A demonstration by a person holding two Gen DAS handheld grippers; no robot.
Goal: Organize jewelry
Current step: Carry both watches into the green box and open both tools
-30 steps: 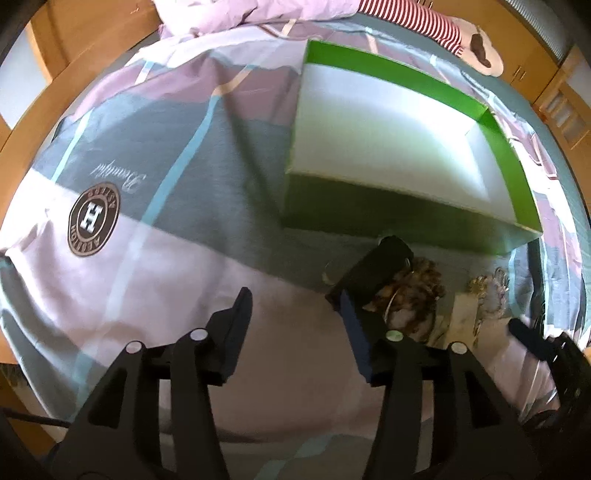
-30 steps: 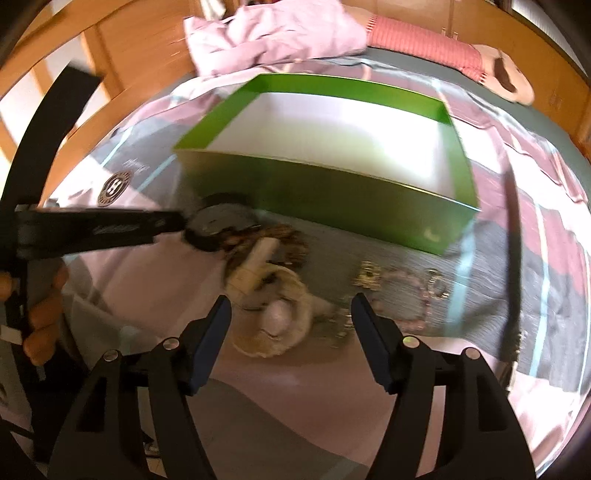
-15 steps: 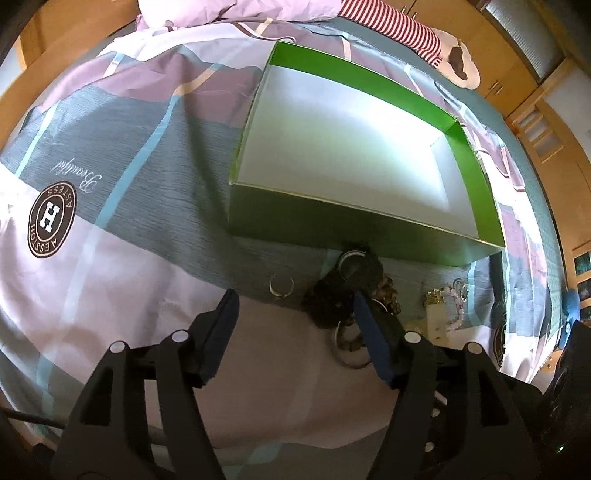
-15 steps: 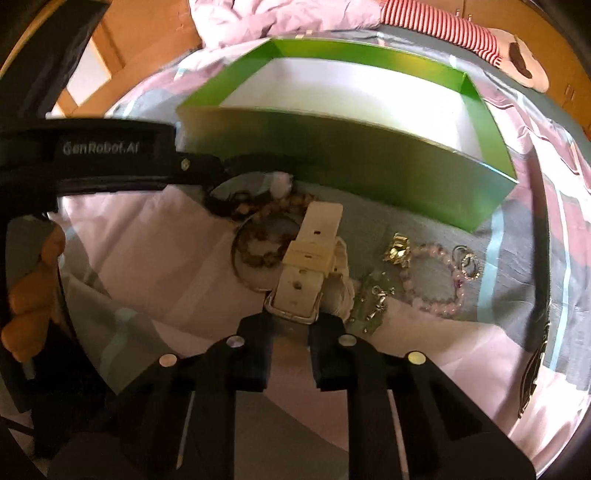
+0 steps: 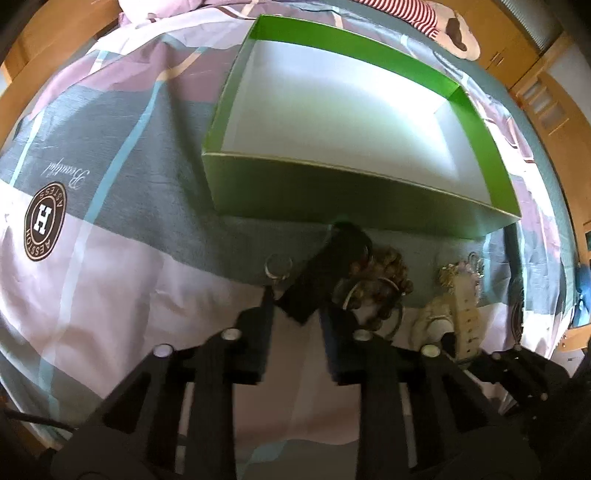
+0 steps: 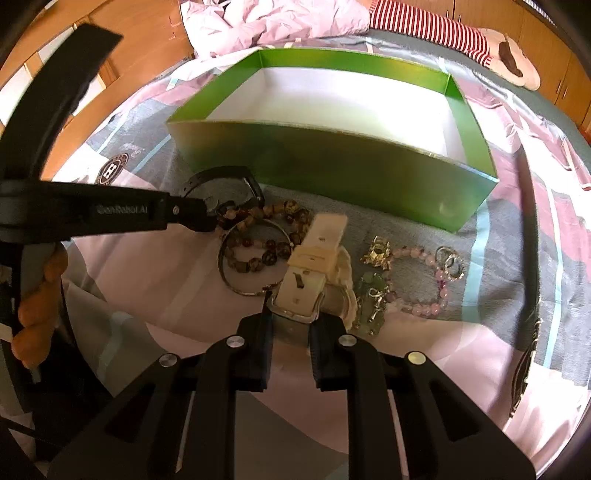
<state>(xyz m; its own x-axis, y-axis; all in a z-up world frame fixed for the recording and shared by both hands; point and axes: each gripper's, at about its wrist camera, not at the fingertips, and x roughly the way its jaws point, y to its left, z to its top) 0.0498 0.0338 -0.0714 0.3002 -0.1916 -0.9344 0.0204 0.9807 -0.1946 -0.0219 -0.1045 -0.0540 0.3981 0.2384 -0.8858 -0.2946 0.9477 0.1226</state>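
Observation:
An empty green box [image 5: 354, 192] with a white inside [image 6: 332, 158] lies on the bedspread. Before it lies a pile of jewelry. My left gripper [image 5: 295, 314] is shut on a black watch strap [image 5: 325, 273]; the black watch [image 6: 221, 184] also shows in the right wrist view. My right gripper [image 6: 291, 317] is shut on the buckle end of a cream watch strap [image 6: 314, 258], which also shows in the left wrist view [image 5: 465, 306]. A brown bead bracelet [image 6: 258, 236], a silver bangle [image 6: 236, 284], a pink bead bracelet [image 6: 424, 280] and gold charms [image 6: 376, 251] lie beside it.
A small ring [image 5: 277, 267] lies left of the black strap. A patterned bedspread [image 5: 110, 258] covers the bed. A rumpled pink quilt [image 6: 266, 22] and a striped plush toy [image 6: 461, 37] lie behind the box. Wooden bed frame [image 6: 122, 55] at left.
My left gripper closed onto the black watch strap. My right gripper came down, closed on the cream strap's buckle end and stays there.

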